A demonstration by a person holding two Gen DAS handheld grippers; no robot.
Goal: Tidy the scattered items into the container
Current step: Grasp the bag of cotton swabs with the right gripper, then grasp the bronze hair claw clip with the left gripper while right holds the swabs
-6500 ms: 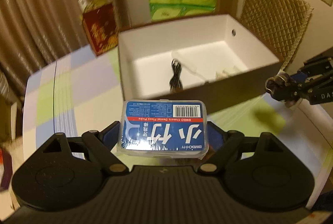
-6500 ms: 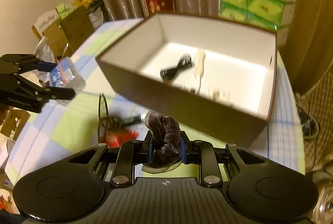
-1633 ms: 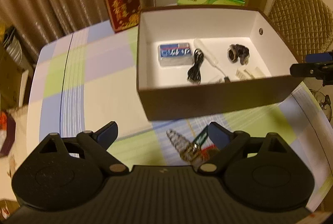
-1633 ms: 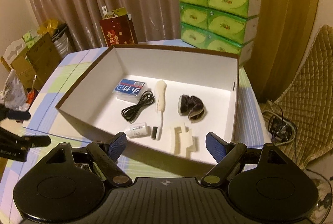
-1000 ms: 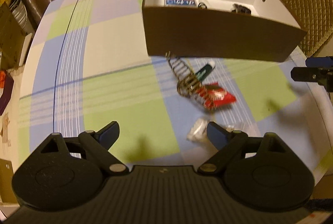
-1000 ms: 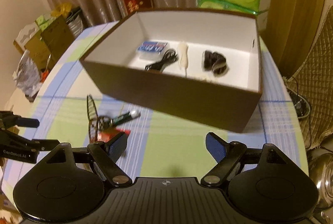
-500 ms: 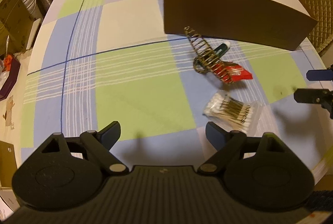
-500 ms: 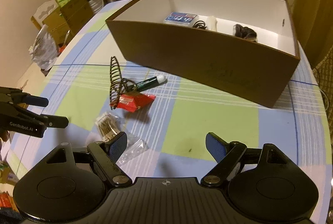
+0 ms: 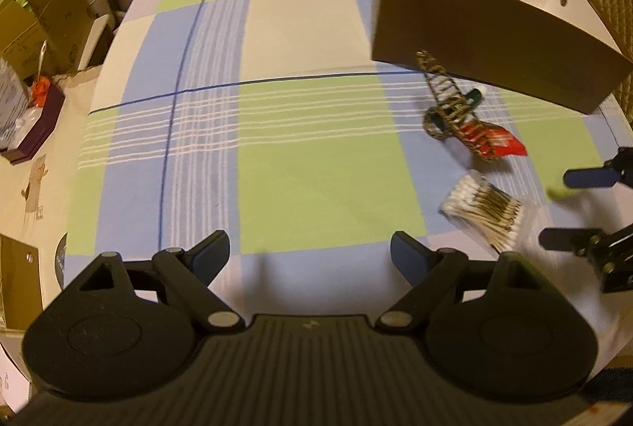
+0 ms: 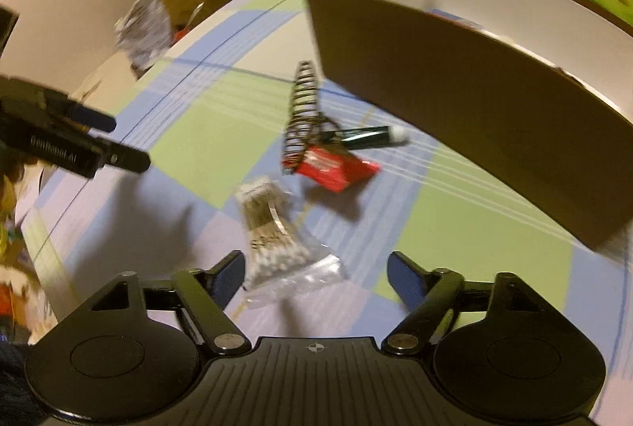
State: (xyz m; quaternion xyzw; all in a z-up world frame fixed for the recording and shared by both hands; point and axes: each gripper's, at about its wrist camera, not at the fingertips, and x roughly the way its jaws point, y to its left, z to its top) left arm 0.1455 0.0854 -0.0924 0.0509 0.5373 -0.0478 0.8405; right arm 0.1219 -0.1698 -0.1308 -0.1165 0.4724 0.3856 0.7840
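Four items lie outside the box [image 10: 474, 101]; right hand-held gripper [image 10: 316, 273], empty jaws closing, nears the swab bag [image 10: 273, 240]; left hand-held gripper [image 9: 310, 255] spread, empty.

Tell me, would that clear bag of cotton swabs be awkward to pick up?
Probably a little. The bag of cotton swabs looks light, and its loose crinkly plastic would likely sag and slip. Lying flat on the tablecloth, it may skid when nudged.

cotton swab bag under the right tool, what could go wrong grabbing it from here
The right tool, its jaws closing, is over the loose clear end of the cotton swab bag, not yet gripping; it may pinch only film and the bag could slip or sag. The wire coil lies over the red packet and green tube close by, so a sweep could drag them.
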